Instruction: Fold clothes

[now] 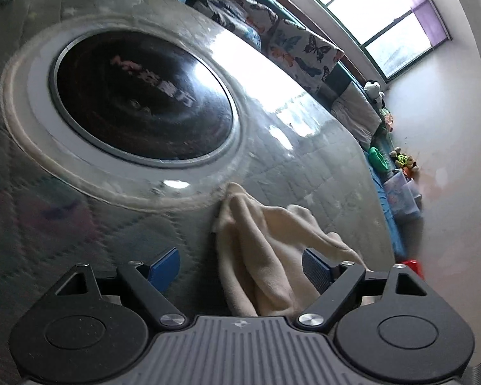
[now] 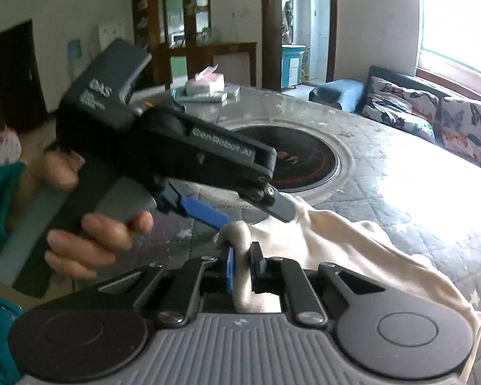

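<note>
The quilted table top (image 2: 400, 173) has bare room to the right of the cream cloth (image 2: 330, 243). The left gripper (image 2: 240, 208) hangs right in front of the right gripper (image 2: 240, 268) and blocks the way. The round black stove plate (image 1: 144, 96) sits just past the cloth.

Left gripper (image 1: 240, 264) jaws wide apart, blue pads (image 1: 164, 268) clear of each other, nothing pinched. Right gripper (image 2: 242, 264) jaws nearly closed, clamped on cream cloth (image 2: 320, 240). Left hand (image 2: 89, 224) wraps the left gripper's handle, left of right gripper.
</note>
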